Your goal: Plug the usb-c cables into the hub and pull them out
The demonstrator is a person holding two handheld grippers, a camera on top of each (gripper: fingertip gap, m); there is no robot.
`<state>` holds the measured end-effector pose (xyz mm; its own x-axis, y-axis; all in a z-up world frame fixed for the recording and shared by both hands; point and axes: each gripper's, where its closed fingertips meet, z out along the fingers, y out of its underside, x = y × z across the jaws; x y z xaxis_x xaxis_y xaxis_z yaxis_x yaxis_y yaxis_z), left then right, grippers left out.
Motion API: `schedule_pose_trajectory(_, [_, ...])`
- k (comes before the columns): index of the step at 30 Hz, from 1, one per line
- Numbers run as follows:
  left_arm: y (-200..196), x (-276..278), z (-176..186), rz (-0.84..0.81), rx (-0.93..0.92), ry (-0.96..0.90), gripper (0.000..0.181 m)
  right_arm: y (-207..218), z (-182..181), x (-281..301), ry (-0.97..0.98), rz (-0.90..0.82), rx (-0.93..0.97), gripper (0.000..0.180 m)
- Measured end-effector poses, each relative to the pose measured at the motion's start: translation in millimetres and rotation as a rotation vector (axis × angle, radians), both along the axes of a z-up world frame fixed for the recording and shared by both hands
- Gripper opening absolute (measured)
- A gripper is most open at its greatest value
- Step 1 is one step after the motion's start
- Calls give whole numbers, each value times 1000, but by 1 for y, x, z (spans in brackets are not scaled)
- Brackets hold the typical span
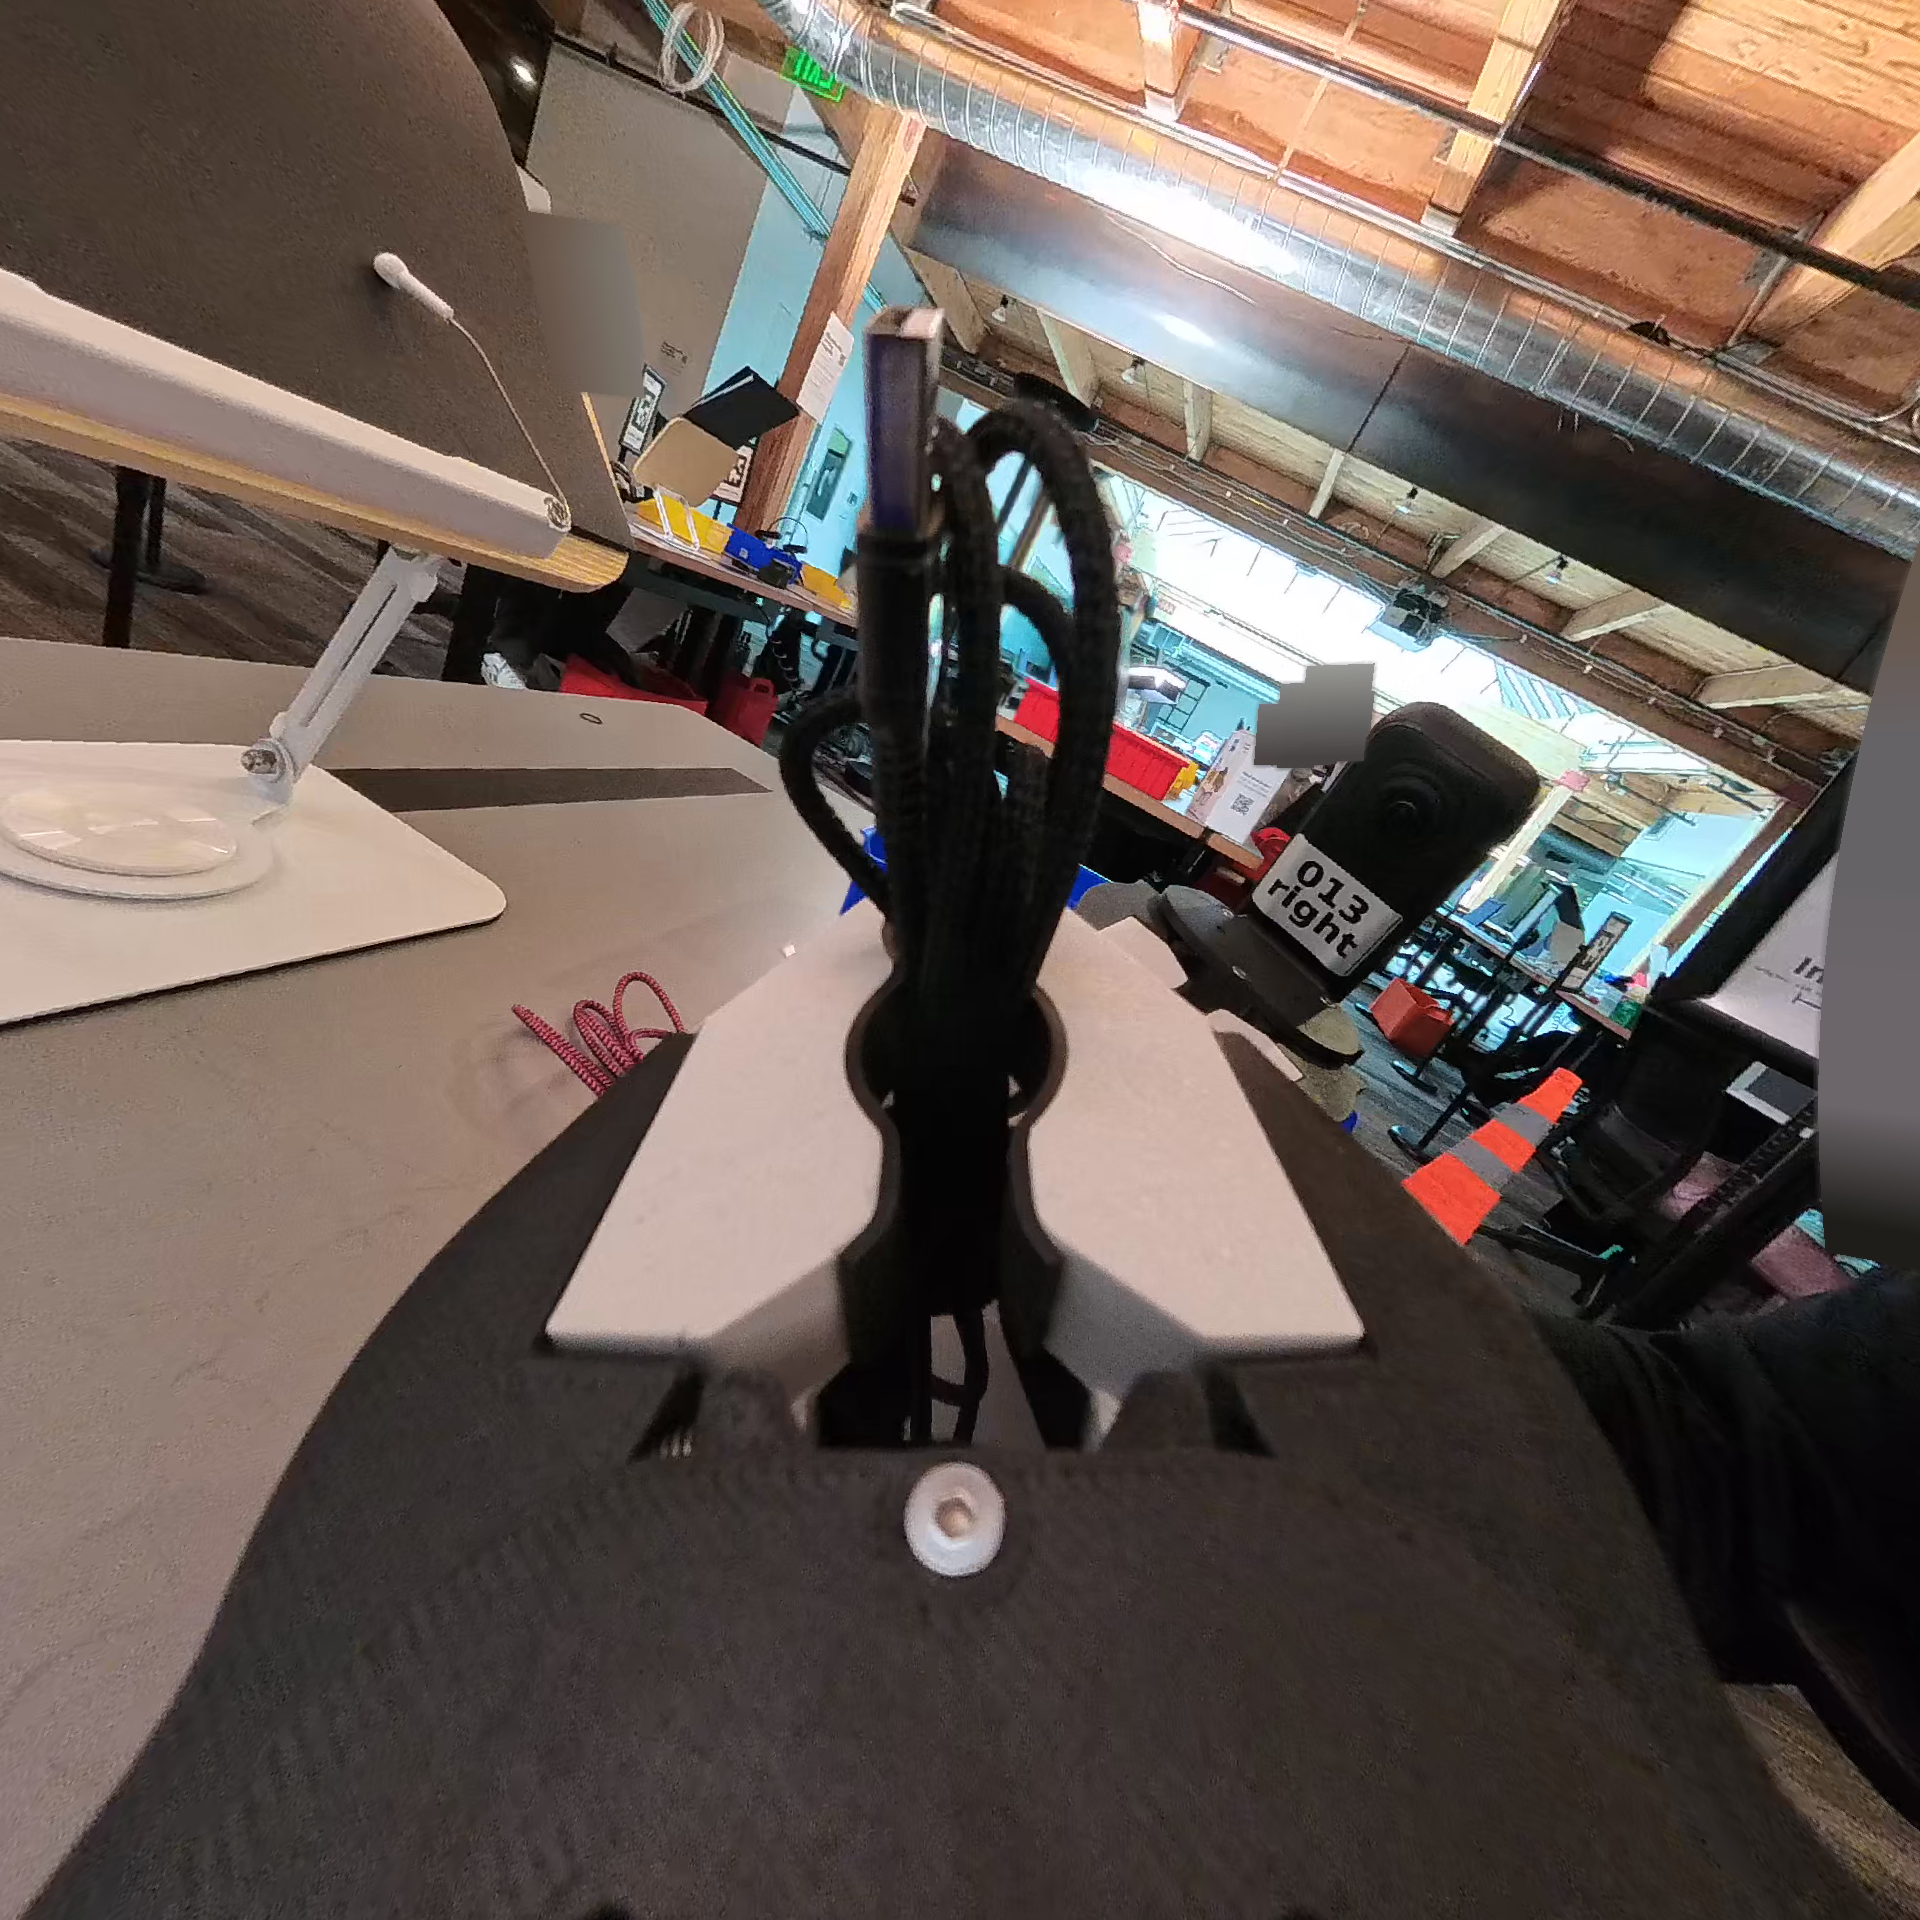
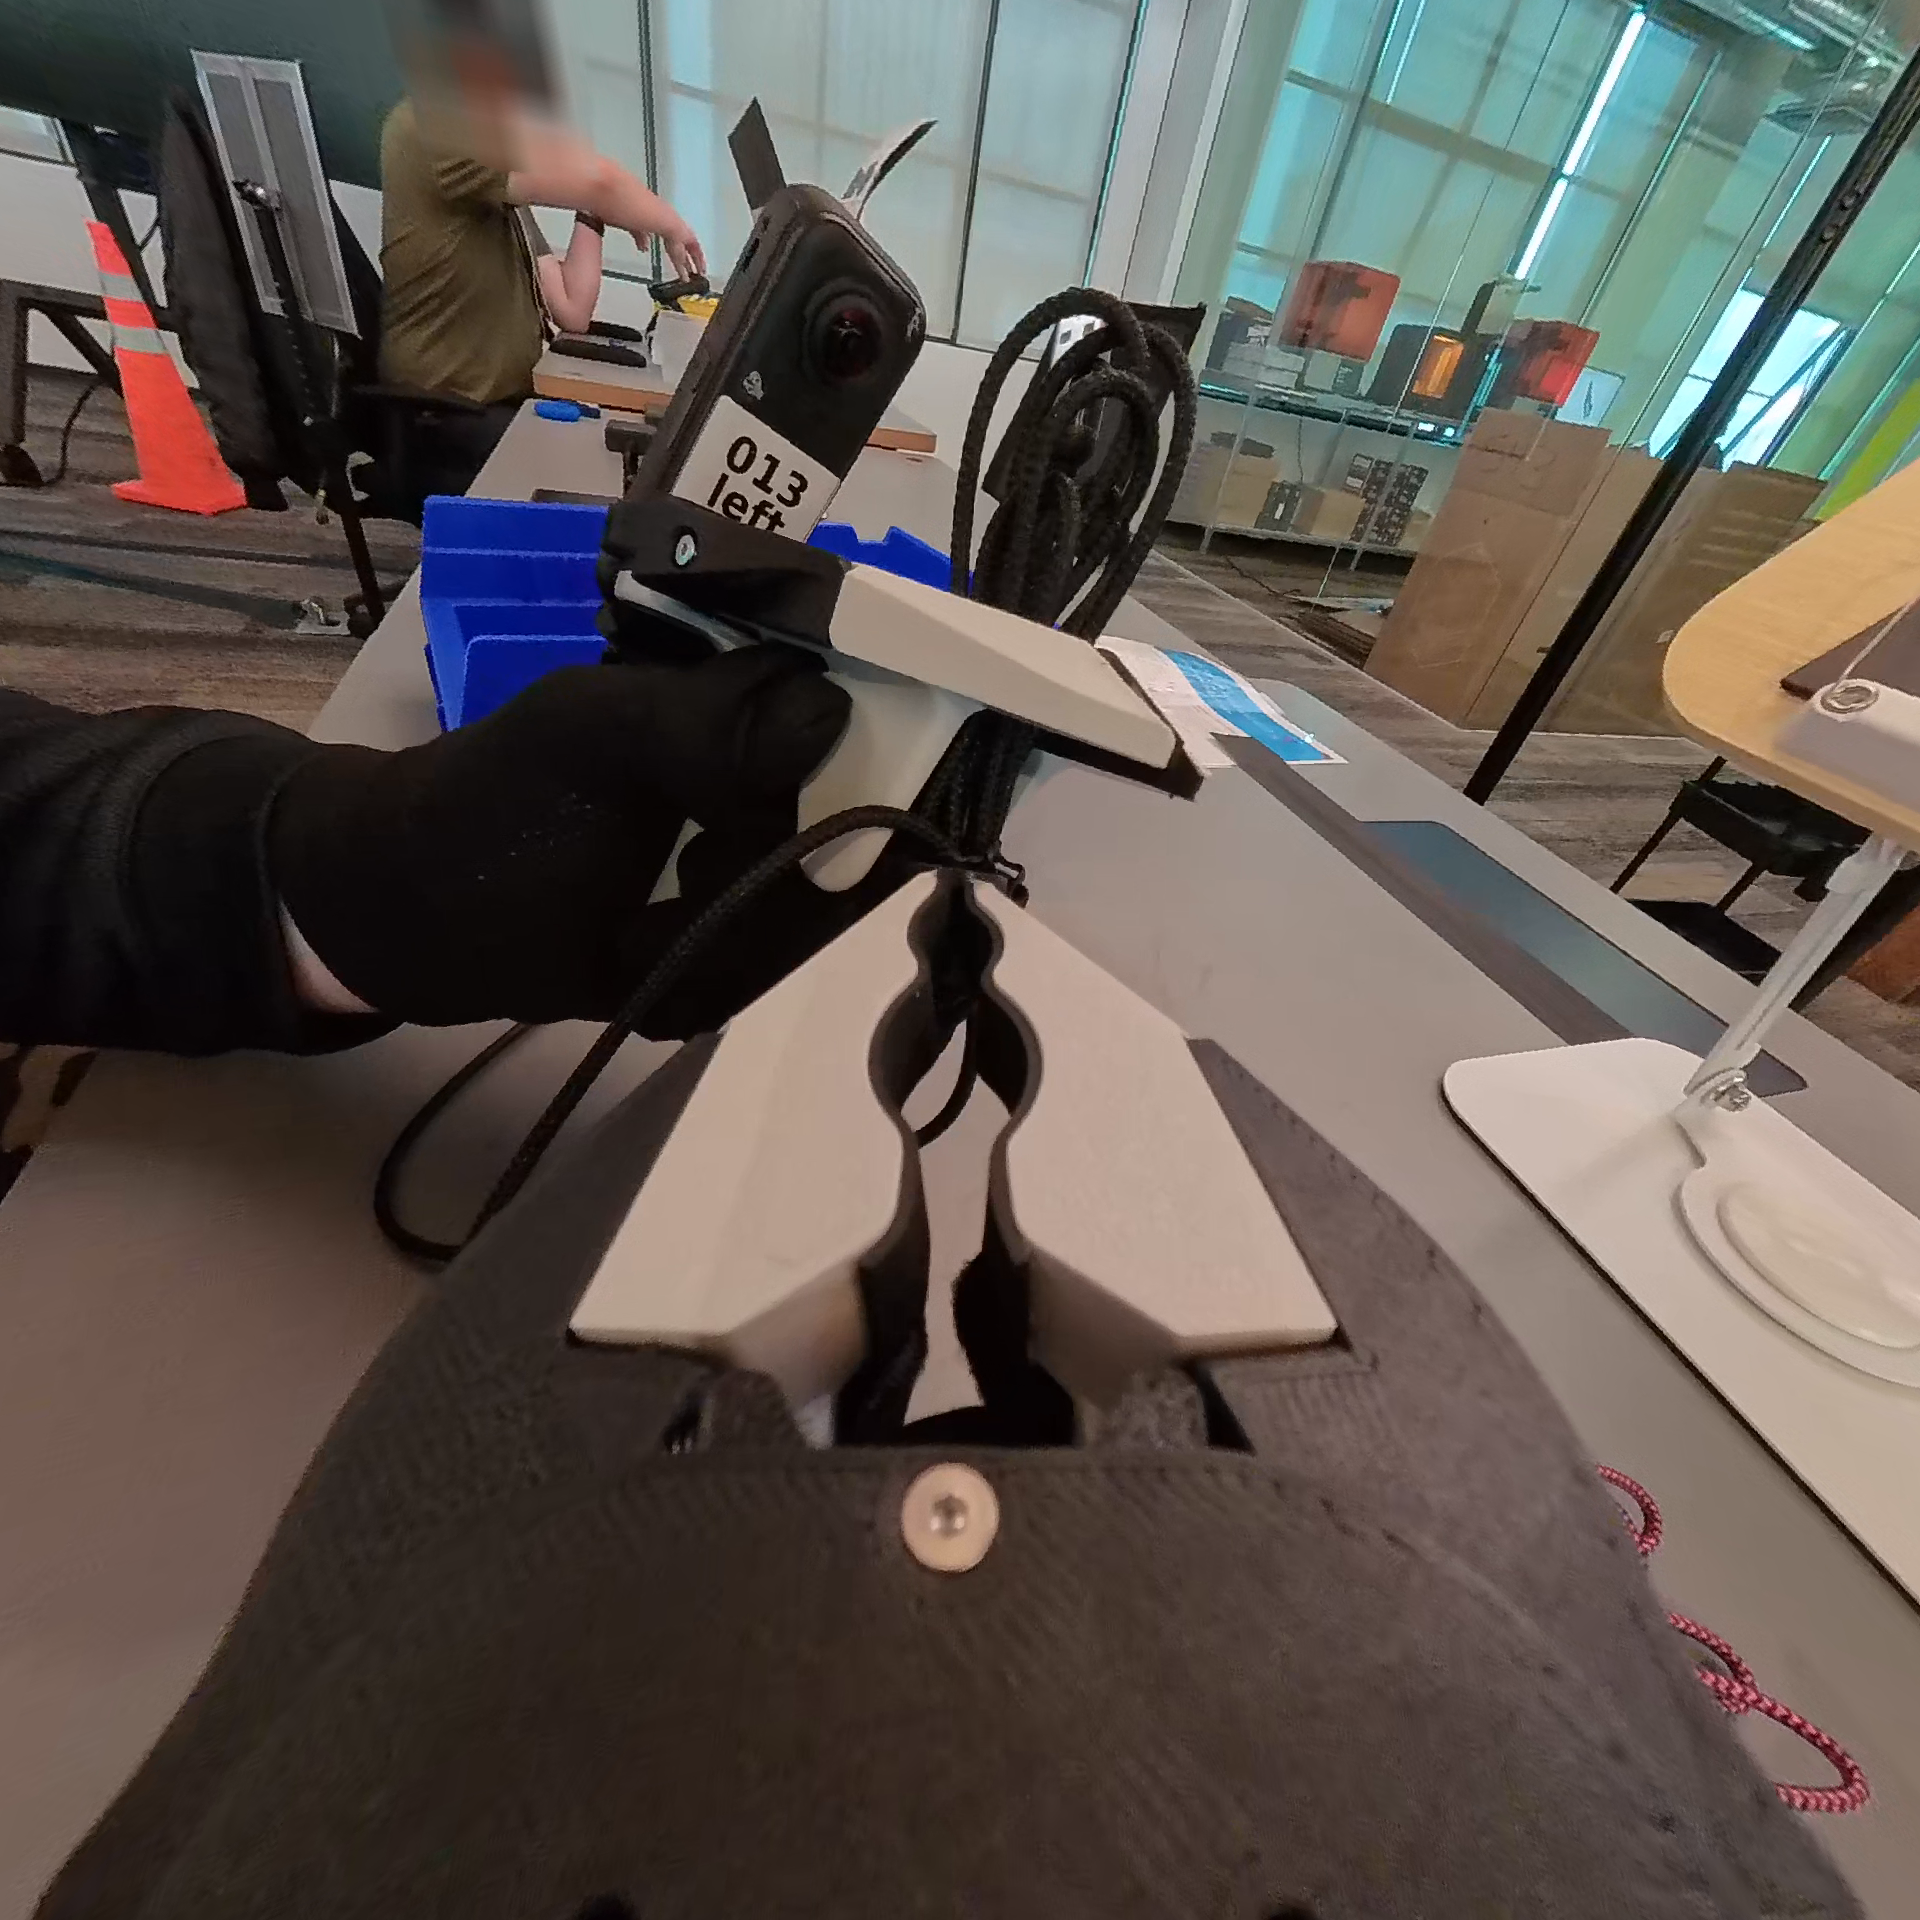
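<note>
A coiled black braided cable [image 1: 977, 727] stands upright between the fingers of my left gripper [image 1: 966, 935], which is shut on it. A metal-tipped plug [image 1: 899, 416] sticks up from the coil. In the right wrist view the same coil [image 2: 1070, 457] rises from the left gripper [image 2: 1039, 717], held by a black-gloved hand [image 2: 499, 842]. My right gripper [image 2: 961, 888] is shut on the coil's lower end just below the left gripper's fingers. One loose strand [image 2: 582, 1091] loops down onto the table. No hub is in view.
A pink braided cable [image 1: 613, 1029] lies on the grey table [image 1: 260, 1247]; it also shows in the right wrist view [image 2: 1745, 1683]. A white stand base [image 2: 1662, 1195] sits to the right, a blue bin [image 2: 499, 603] behind. A person [image 2: 457, 270] sits beyond, near an orange cone [image 2: 156, 405]. There is about 5 cm between the tips of the two grippers.
</note>
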<state>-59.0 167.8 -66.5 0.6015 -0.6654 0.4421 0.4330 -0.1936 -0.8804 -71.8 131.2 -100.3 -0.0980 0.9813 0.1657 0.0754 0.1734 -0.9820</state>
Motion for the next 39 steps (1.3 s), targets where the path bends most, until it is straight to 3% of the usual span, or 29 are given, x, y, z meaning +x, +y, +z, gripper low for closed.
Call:
schedule_pose_trajectory(19, [6,-17,-4,51,-43,-58,8,-18,-4,-2,-41,76,24,0])
schedule_pose_trajectory(22, [12,-28,-6,88,-60,-89,8,-40,-6,-4,-51,165,42,0])
schedule_pose_trajectory(24, [10,-35,0,85,-41,-119,9,-26,-13,-8,-78,88,82,0])
schedule_pose_trajectory(28, [5,-33,6,56,-21,-116,9,3,14,10,72,29,-30,0])
schedule_pose_trajectory(29, [6,-33,6,57,-23,-118,9,7,15,10,77,12,-38,11])
schedule_pose_trajectory(30, [6,-31,5,53,-27,-115,9,8,13,7,65,5,-43,20])
schedule_pose_trajectory(34, [5,-24,2,41,-29,-99,9,-2,-1,-3,1,14,8,27])
schedule_pose_trajectory(39, [7,-18,0,37,-26,-60,9,-2,-1,-6,1,8,-6,21])
